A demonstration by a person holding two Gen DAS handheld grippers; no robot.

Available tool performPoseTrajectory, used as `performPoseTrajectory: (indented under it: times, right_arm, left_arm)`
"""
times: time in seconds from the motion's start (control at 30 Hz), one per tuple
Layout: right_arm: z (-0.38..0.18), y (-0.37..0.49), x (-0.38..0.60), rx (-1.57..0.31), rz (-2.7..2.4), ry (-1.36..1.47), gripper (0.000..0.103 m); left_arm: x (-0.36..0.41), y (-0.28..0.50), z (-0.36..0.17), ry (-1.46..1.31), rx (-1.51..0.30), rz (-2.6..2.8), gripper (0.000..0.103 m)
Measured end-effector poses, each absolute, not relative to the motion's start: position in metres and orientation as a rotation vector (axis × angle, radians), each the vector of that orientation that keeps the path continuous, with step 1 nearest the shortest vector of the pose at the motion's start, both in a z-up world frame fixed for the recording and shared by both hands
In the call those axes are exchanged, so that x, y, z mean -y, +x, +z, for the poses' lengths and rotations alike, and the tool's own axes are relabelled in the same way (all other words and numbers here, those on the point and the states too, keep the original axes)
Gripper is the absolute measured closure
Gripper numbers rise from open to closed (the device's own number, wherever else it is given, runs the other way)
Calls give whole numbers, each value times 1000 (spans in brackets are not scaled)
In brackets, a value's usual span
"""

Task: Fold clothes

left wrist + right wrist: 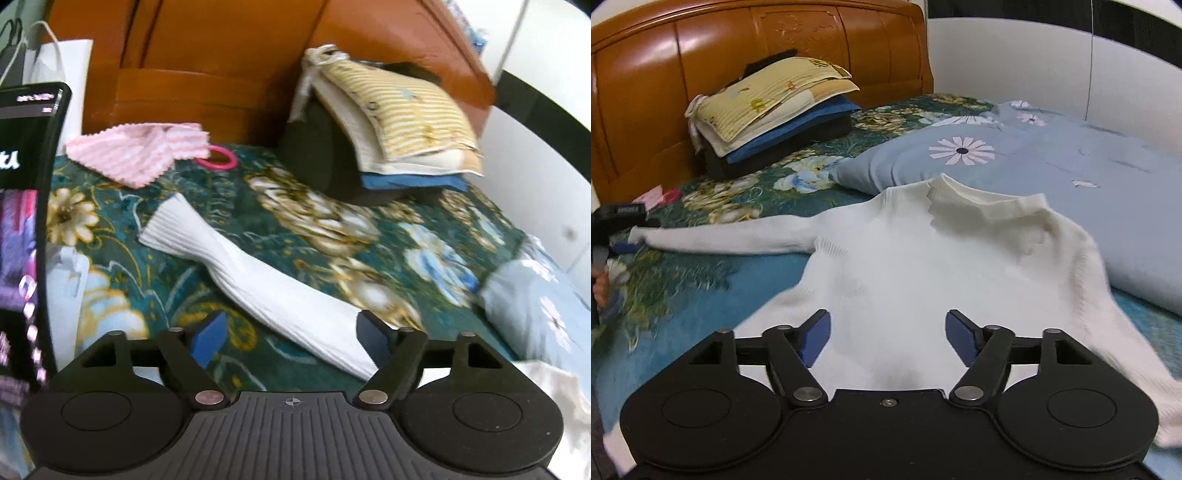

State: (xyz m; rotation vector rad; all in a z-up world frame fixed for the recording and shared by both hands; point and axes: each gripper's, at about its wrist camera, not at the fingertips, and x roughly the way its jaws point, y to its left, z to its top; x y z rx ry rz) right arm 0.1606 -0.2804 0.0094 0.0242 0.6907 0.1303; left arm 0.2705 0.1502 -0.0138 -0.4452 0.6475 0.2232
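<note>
- Sweater (916,258), white, lies spread flat on the bed (701,295), left sleeve (258,280) stretched out: no fold shows.
- Left gripper (291,338) gapes wide over that sleeve, holding nothing.
- Right gripper (886,338) gapes wide over the sweater's body, holding nothing.

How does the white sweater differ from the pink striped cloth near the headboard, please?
The white sweater is plain and ribbed, while the pink striped cloth bears pink and white stripes. The sweater is spread out with a sleeve stretched sideways; the cloth lies crumpled in a small heap. The sweater looks far larger. Both rest on the floral bedspread, ungripped.
</note>
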Motion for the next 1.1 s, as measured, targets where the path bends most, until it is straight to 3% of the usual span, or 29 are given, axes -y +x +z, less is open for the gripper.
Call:
performPoseTrajectory:
  times: [0.3, 0.5, 0.6, 1.1]
  right_arm:
    - [21, 72, 284, -668, 132, -52, 24]
    - [11, 28, 302, -669, 109, 15, 22]
    - [3, 8, 314, -671, 95, 84, 22]
    - [-55, -62, 340, -758, 102, 402, 23]
  left_arm:
    - [-109, 204, -3, -422, -657, 73, 15]
    - [-84, 166, -8, -368, -687, -7, 14]
    - [-70, 147, -14, -332, -710, -71, 0]
    - [-36, 75, -53, -91, -808, -189, 1]
